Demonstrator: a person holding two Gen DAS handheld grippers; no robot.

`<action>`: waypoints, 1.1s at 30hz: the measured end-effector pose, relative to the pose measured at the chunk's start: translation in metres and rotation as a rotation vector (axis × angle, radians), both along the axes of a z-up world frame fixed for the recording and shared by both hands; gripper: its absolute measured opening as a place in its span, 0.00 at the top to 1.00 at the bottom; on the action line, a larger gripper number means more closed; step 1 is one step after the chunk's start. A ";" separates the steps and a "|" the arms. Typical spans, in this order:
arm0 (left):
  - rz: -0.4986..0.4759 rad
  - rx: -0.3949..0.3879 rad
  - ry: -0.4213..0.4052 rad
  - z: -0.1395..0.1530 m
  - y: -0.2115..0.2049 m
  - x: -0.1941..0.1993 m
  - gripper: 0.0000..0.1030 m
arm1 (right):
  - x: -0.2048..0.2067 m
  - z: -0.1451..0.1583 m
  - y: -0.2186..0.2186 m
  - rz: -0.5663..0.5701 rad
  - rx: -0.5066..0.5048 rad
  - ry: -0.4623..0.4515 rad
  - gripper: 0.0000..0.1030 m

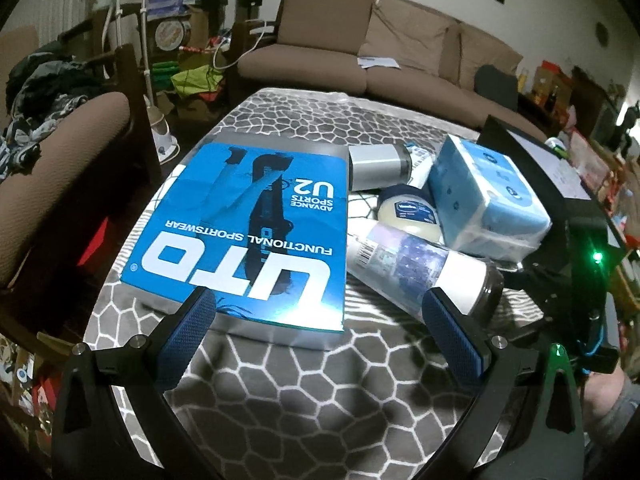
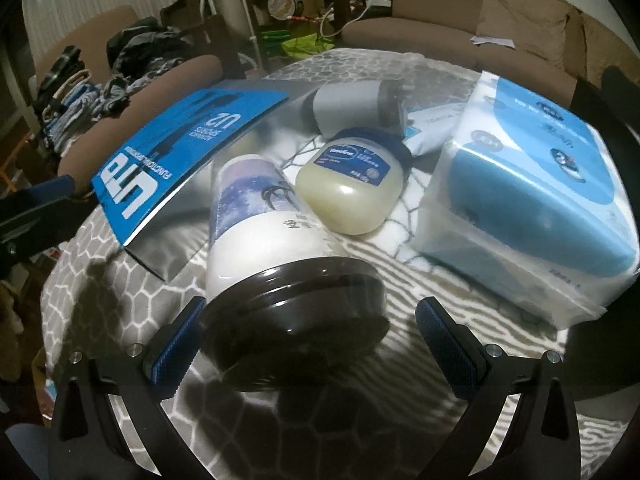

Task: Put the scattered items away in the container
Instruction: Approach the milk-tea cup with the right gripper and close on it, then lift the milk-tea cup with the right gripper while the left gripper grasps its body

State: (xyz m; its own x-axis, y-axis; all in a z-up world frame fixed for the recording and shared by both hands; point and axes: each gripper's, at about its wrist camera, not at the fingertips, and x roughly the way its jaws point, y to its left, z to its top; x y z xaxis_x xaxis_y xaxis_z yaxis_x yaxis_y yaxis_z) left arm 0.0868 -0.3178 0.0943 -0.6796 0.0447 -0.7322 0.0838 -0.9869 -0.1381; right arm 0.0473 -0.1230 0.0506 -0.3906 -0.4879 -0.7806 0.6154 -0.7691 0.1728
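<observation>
Right gripper [image 2: 308, 332] of ours stands wide around the dark lid of the lying white canister [image 2: 264, 236]; one pad is at the lid, the other is clear. Our left gripper [image 1: 318, 320] hangs open over the blue UTO box [image 1: 248, 232] near the desk's [image 1: 280, 392] edge. Vaseline jar [image 2: 352, 192] and tissue pack [image 2: 532, 196] lie beyond.

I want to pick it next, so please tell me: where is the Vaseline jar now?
In the right wrist view the Vaseline jar lies on its side mid-table, between the dark-lidded bottle and the blue tissue pack, just in front of the grey-capped container.
</observation>
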 end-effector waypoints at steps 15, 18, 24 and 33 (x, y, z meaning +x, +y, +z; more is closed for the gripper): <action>0.000 0.368 -0.039 0.021 0.009 0.018 0.00 | 0.018 0.062 0.017 -0.018 -0.075 0.008 0.18; 0.008 0.468 -0.013 0.024 0.014 0.025 0.00 | 0.021 0.082 0.028 -0.033 -0.102 0.005 0.19; -0.204 0.278 0.148 0.032 0.067 0.056 0.00 | 0.023 0.105 0.062 -0.068 -0.152 -0.051 0.19; -0.350 0.096 0.170 0.025 0.120 0.053 0.00 | 0.043 0.120 0.078 0.023 -0.185 -0.130 0.19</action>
